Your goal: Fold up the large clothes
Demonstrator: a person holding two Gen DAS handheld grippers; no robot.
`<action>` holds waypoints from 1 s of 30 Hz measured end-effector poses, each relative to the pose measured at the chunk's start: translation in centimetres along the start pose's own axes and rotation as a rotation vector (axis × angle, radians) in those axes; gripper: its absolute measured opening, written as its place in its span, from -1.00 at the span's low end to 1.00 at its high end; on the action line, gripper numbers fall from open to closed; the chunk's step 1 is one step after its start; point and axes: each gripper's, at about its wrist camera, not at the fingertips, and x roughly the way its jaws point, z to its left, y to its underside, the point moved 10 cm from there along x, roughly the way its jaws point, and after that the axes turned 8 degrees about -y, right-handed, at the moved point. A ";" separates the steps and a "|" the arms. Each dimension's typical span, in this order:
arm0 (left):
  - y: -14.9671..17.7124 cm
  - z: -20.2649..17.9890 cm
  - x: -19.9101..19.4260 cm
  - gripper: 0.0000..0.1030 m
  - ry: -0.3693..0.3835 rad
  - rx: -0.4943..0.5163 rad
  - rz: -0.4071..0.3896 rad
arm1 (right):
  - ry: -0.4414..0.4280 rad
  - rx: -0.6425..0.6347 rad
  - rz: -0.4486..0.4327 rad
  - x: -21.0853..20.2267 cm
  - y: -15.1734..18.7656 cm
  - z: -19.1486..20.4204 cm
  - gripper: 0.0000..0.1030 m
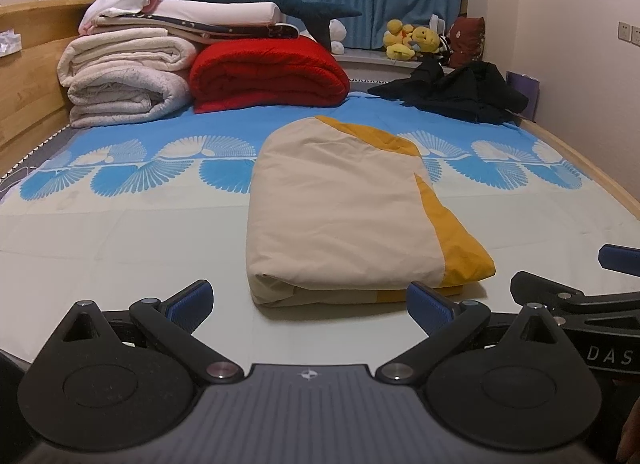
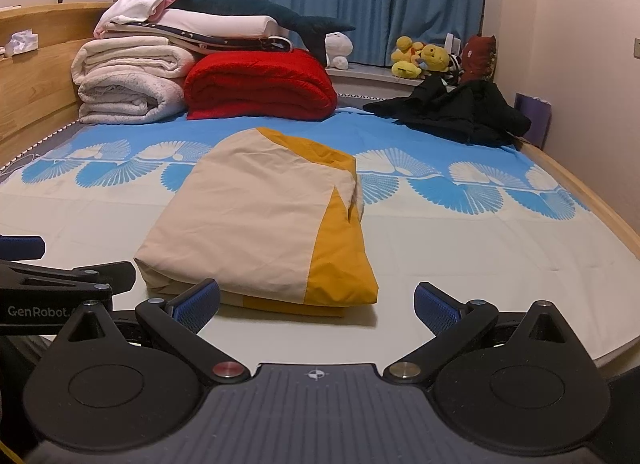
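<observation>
Cream-and-mustard garment (image 1: 344, 208): folded into a compact bundle, mid-bed on the sheet (image 1: 120, 248), set apart from the blanket stack (image 1: 132, 76). Your left gripper (image 1: 310, 306) and right gripper (image 2: 318, 306) hover before its near edge, jaws spread wide, holding nothing; likely done or squaring up.

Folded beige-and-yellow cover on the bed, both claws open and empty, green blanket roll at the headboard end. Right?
Not quite: the blanket roll is red, not green, as the right wrist view shows. The rest holds: folded cover on the bed, left claw and right claw open and empty.
</observation>
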 end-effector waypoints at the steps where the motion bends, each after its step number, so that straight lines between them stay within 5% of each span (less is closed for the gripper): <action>1: 0.0 0.0 0.0 0.99 -0.001 0.002 -0.001 | 0.000 0.000 0.000 0.0 0.0 0.0 0.98; 30: 0.1 0.1 0.2 0.99 0.000 0.001 0.006 | -0.001 -0.001 0.006 0.0 0.1 0.0 0.98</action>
